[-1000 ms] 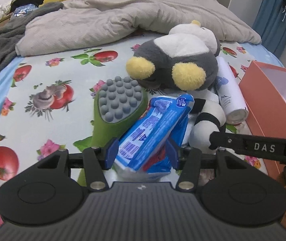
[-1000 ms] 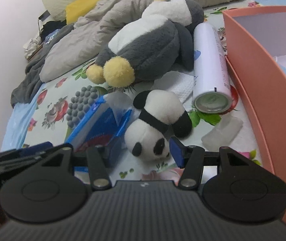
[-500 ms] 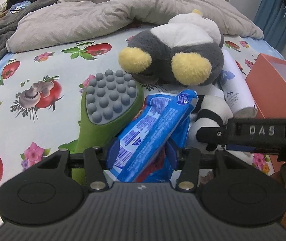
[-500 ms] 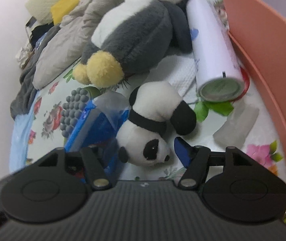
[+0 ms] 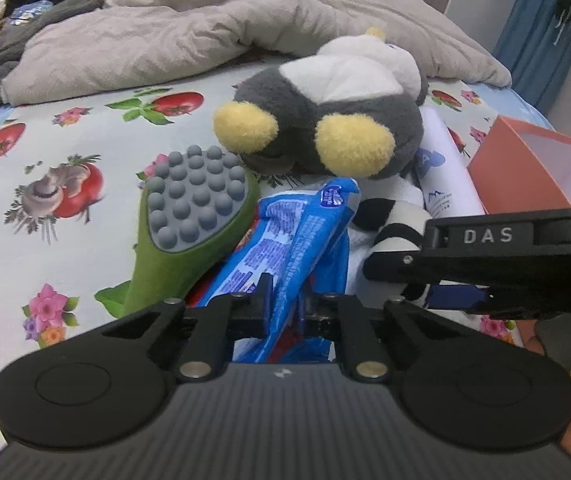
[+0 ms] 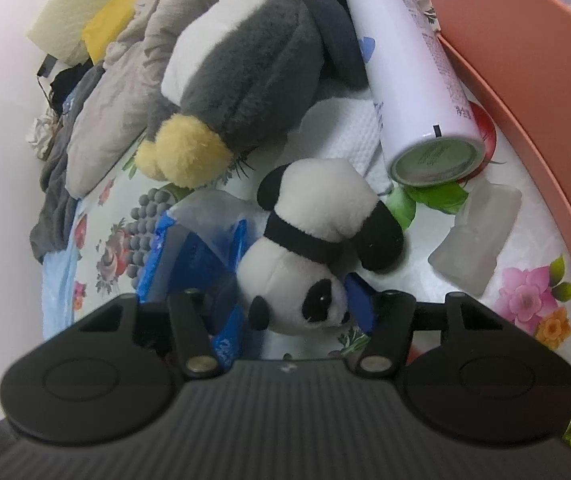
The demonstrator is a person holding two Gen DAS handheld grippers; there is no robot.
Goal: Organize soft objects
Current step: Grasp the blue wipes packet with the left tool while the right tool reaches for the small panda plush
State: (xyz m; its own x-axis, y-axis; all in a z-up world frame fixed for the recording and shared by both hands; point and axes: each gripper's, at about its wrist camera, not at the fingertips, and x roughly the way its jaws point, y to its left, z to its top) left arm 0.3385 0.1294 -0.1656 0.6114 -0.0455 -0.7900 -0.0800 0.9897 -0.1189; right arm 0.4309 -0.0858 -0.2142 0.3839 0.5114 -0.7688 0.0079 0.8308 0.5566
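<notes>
Blue crinkly plastic snack packet [image 5: 305, 236] pinched between closed-in fingers of left gripper [image 5: 285, 304], low on floral bedsheet [image 5: 65, 152], likely for lifting out of clutter. Right gripper [image 6: 297, 312] spread, straddling head of small black-and-white plush panda [image 6: 313, 240], not squeezing yet; judged next pick. Salmon cardboard box [image 6: 525, 60] just beside: probable destination. Fuzzy grey penguin plush [image 5: 325, 120], hard white spray can [image 6: 413, 64] lie close behind.

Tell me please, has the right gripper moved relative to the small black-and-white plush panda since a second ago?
Yes. The right gripper has advanced toward the small black-and-white plush panda: its head now sits between the open jaws, and the orange box looms nearer.
</notes>
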